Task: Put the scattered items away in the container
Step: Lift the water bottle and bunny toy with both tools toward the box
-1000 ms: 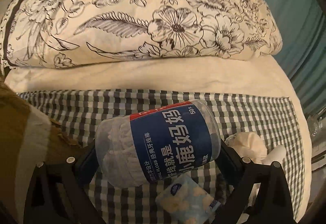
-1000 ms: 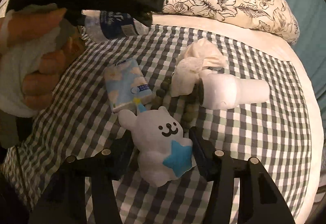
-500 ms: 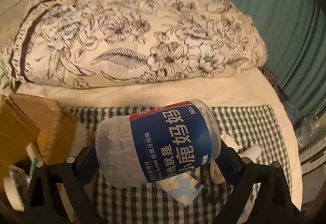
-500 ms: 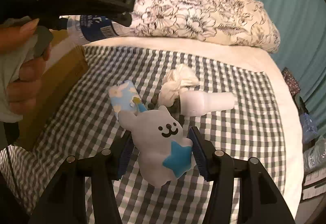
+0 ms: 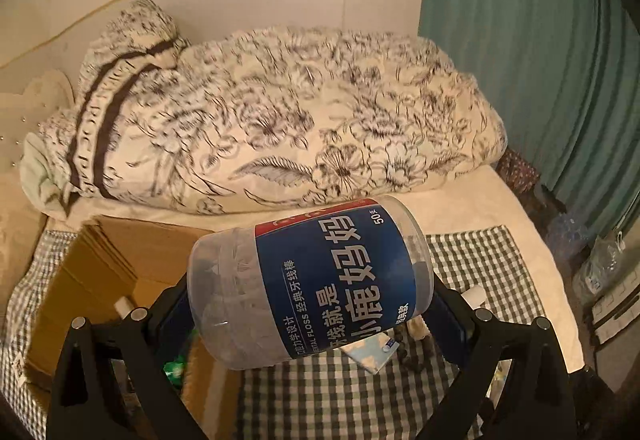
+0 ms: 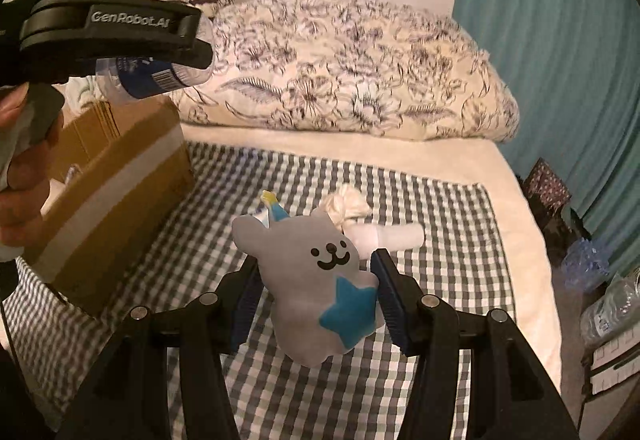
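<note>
Between the left tongs (image 5: 308,310), the floss jar (image 5: 312,280) lies sideways, clamped.

Left wrist view rides the left gripper (image 5: 308,314), looking forward and slanting down along its fingers, jar (image 5: 312,284) filling the near centre. Cardboard box (image 5: 120,260) low left, checked cloth (image 5: 480,260) right, floral quilt (image 5: 280,128) far. Right wrist view sits on the right gripper (image 6: 316,292), same downward slant, from further right. Both share box (image 6: 120,176), cloth (image 6: 280,180), quilt (image 6: 340,68), green curtain (image 6: 552,40). The right view also catches the left gripper (image 6: 116,28) top left.
</note>
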`<state>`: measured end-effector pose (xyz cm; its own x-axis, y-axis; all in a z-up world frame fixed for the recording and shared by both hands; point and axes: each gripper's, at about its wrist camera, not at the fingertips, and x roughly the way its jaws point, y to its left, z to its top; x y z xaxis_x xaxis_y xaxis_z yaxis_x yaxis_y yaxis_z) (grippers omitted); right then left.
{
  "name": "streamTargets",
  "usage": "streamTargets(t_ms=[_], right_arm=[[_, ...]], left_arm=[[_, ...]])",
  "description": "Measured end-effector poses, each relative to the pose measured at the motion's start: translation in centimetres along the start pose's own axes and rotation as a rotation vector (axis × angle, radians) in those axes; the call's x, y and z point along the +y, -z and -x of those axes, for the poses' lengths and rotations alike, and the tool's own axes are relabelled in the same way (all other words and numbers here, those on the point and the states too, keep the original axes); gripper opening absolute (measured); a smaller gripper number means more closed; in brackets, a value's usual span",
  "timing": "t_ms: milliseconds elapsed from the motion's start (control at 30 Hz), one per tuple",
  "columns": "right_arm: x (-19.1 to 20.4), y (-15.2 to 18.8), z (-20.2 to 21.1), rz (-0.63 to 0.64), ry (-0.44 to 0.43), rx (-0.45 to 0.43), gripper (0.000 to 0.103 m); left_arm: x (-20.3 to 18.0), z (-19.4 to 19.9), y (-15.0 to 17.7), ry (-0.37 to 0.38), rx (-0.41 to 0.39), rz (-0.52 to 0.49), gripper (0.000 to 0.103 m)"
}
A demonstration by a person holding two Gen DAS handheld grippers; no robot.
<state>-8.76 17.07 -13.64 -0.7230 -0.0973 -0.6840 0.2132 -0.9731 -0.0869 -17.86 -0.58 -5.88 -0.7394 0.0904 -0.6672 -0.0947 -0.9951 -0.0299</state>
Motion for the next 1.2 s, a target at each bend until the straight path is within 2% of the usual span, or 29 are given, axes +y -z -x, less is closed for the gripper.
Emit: streamTargets(t_ms=[133,500,767,1200], right_arm=[[0.9,-0.8,2.1,0.019,0.022,-0.046,0.053],[3.5,-2.6,6.5,0.029,0.009,-0.135,0.053],[7.1,-3.6,8.6,0.063,-0.059,-0.171,0.053],[11.3,-5.1,8.4,0.088,-0.134,-0.19,0.053]], left_arm=[[1.2,2.6,-0.1,-0.015,-0.029,0.004,0.099],[5.5,8.6,0.1,-0.064,-0.087,0.035,0.099],[9.1,12.7,0.5,-0.112,-0.136,0.057,0.099],[13.9,14.3,2.6,-0.187,-0.129,0.077,0.099]])
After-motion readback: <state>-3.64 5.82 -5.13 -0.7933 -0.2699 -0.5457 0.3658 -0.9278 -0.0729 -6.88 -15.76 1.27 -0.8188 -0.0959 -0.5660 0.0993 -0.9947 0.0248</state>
